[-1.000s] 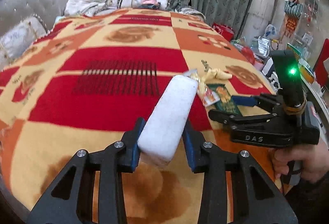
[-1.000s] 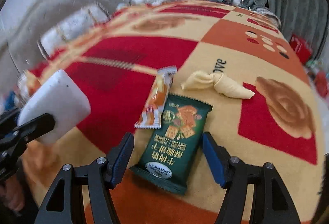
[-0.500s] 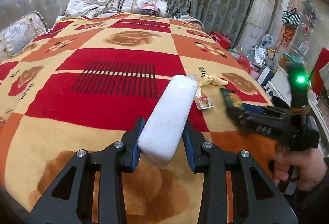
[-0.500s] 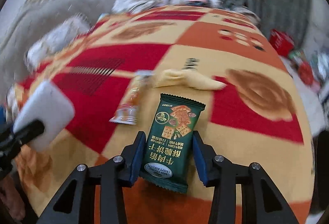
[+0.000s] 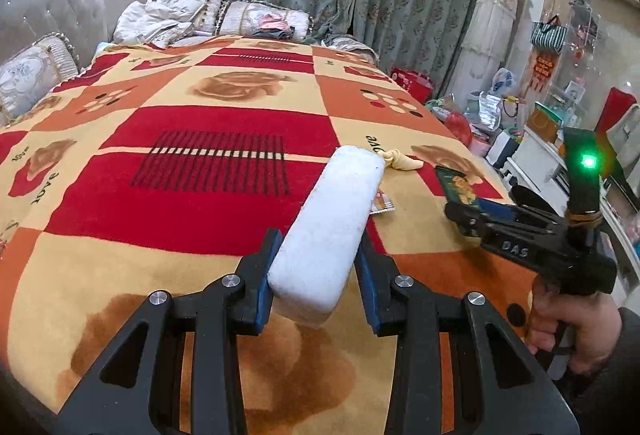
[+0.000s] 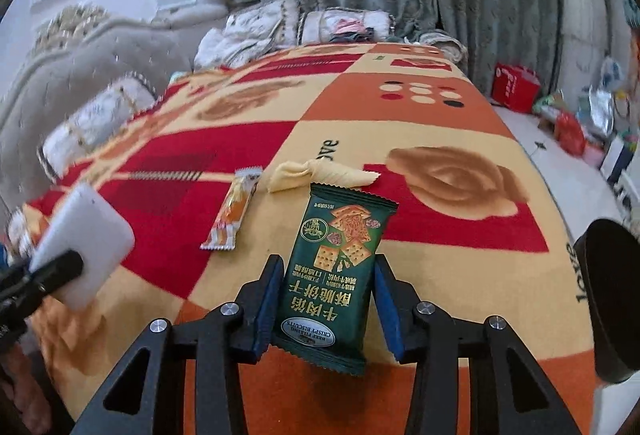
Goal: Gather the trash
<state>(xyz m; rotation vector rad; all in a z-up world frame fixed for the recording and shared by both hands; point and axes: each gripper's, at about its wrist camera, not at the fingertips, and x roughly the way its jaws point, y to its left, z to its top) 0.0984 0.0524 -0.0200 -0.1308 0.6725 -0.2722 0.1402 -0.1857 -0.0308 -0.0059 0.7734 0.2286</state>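
Since the earlier frame the right gripper (image 6: 328, 299) has closed its jaws from well apart, either side of the green packet (image 6: 340, 263), onto its lower end, and the packet has come up off the blanket (image 6: 440, 115); in the left view it now tilts in the air just beyond the jaws. The left gripper (image 5: 316, 267) has hardly shifted; its jaws stand narrowly parted, clamped on the near end of the white block (image 5: 332, 219), which juts forward above the blanket. So two pieces are in hand, one in each gripper; two are left lying: the orange wrapper (image 6: 234, 211), beside where the packet lay, and the yellow twist (image 6: 320, 175) just beyond it, apart from each other. No bin or bag shows in either view, so where the held pieces go I cannot tell; by my reckoning the collecting is about half done, with nothing yet dropped off.
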